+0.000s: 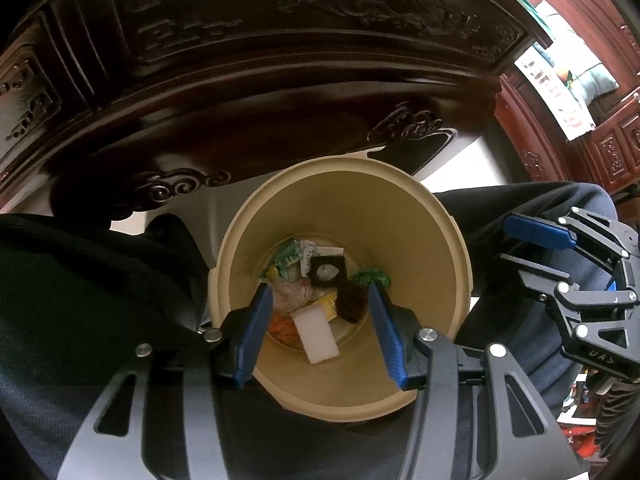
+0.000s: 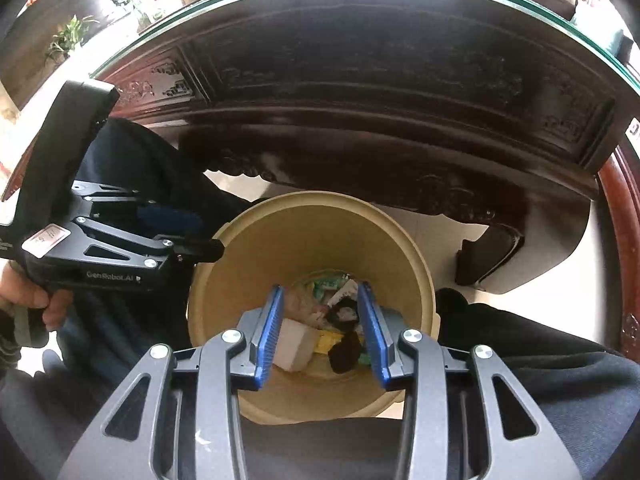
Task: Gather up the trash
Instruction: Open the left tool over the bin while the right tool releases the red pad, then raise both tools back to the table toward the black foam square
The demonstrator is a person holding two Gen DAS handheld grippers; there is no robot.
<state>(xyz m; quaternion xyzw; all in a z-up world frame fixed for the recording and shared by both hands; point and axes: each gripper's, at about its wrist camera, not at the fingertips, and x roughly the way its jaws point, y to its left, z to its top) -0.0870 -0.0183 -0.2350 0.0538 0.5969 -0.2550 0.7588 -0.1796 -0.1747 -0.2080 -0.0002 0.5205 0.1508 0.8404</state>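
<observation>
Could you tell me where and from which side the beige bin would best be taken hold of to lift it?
Probably the rim of the beige bin, from straight above, with one finger inside the wall and one outside. The round body looks too wide to span, while the lip is thin, open and free of trash. The near edge lies between the person's legs.

Dark carved wooden table, glass-topped; potted plants, seemingly, behind it.

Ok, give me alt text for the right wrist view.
A hand-held gripper with open blue pads hangs over a tan bin holding wrappers, a white block and a dark lump. A second hand-held gripper sits left; a carved dark table stands behind.
</observation>
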